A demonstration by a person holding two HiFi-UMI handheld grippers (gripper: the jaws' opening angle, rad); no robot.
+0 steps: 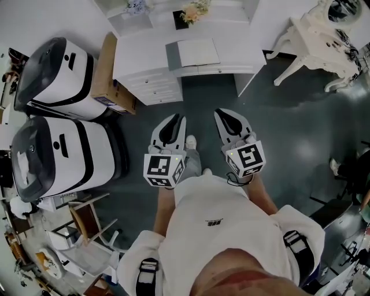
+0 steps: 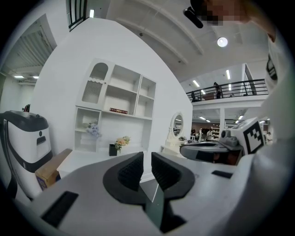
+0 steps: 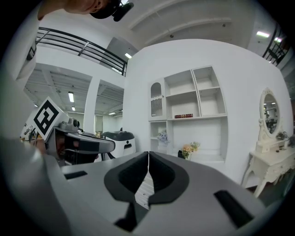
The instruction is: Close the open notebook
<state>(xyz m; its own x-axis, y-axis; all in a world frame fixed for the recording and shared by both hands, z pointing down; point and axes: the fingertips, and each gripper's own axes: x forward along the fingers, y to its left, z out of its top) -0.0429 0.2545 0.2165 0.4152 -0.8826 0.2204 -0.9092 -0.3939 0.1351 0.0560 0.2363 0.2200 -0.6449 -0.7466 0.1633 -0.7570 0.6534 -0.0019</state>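
In the head view the open notebook (image 1: 193, 54) lies flat on the white desk (image 1: 144, 58) ahead of me, its grey cover to the left and a white page to the right. Both grippers hang at chest height over the dark floor, well short of the desk and apart from the notebook. My left gripper (image 1: 173, 119) (image 2: 147, 159) holds its pads a narrow gap apart with nothing between them. My right gripper (image 1: 226, 113) (image 3: 148, 156) is shut, pads touching and empty. Neither gripper view shows the notebook.
A black vase of flowers (image 1: 188, 14) stands at the desk's back, under a white shelf unit (image 2: 115, 110). Two large white-and-black machines (image 1: 58, 78) (image 1: 58, 153) and a cardboard box (image 1: 107, 72) line the left. At the right is a white dressing table (image 1: 324, 40). A wooden chair (image 1: 87, 222) is at my lower left.
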